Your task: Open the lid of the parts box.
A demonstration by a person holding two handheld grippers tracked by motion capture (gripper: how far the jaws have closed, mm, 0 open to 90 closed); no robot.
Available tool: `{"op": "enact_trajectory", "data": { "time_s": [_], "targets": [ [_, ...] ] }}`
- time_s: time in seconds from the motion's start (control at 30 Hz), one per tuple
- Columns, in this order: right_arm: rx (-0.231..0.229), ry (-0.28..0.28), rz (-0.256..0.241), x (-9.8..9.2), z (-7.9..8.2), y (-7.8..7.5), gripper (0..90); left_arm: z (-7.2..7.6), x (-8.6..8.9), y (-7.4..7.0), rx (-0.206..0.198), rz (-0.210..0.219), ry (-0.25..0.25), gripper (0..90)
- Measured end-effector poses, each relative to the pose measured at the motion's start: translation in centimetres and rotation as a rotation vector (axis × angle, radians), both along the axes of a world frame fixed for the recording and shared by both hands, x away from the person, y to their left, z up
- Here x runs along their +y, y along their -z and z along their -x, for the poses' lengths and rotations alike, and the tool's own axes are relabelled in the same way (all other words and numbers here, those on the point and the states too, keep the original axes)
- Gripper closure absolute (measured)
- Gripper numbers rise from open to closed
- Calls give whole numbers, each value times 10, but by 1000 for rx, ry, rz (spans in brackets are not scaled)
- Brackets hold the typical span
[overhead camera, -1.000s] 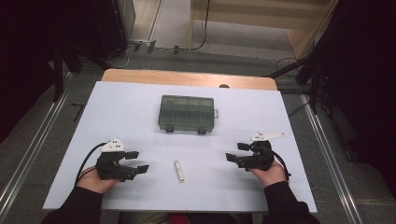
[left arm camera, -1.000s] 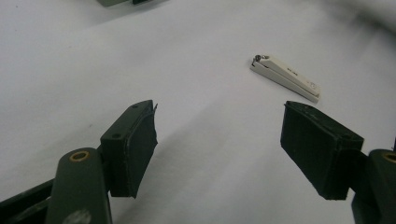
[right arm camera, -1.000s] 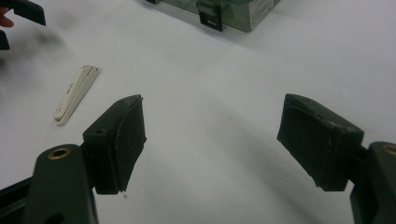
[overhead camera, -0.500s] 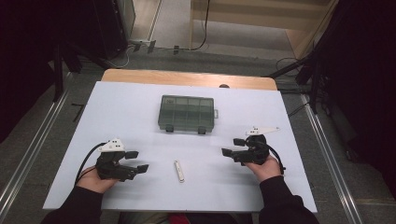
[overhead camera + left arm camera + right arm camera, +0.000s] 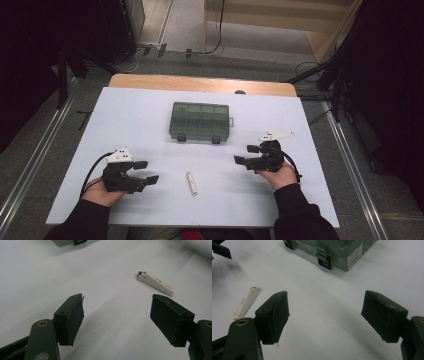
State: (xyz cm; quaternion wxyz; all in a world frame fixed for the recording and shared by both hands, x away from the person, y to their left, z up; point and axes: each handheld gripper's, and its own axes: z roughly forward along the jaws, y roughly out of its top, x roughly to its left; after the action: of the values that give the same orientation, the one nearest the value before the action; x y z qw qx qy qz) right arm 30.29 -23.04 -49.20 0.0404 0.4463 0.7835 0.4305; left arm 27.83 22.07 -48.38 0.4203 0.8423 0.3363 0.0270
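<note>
White table point(image 5: 150, 115): small cream plastic nail clipper point(image 5: 191, 182) lies flat near the front edge, between both grippers, touching neither. Left gripper point(image 5: 147, 172): jaws spread, empty, unmoved. Right gripper point(image 5: 245, 155): jaws spread, empty, shifted slightly farther and leftward since a second ago. Translucent grey-green compartment box point(image 5: 200, 121): closed, far centre.

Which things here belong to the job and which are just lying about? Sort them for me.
Job:
nail clipper, between the two tools
compartment box, lid shut
left tool, open
right tool, open

Lying about:
cables on the floor beyond the table
</note>
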Motion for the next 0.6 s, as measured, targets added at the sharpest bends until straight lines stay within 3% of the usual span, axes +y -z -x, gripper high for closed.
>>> {"op": "enact_trajectory", "data": {
  "time_s": [0.6],
  "targets": [
    [-7, -9, 0, 4, -17, -8, 234, 0, 0, 1, 6, 3, 5, 263]
  ]
}}
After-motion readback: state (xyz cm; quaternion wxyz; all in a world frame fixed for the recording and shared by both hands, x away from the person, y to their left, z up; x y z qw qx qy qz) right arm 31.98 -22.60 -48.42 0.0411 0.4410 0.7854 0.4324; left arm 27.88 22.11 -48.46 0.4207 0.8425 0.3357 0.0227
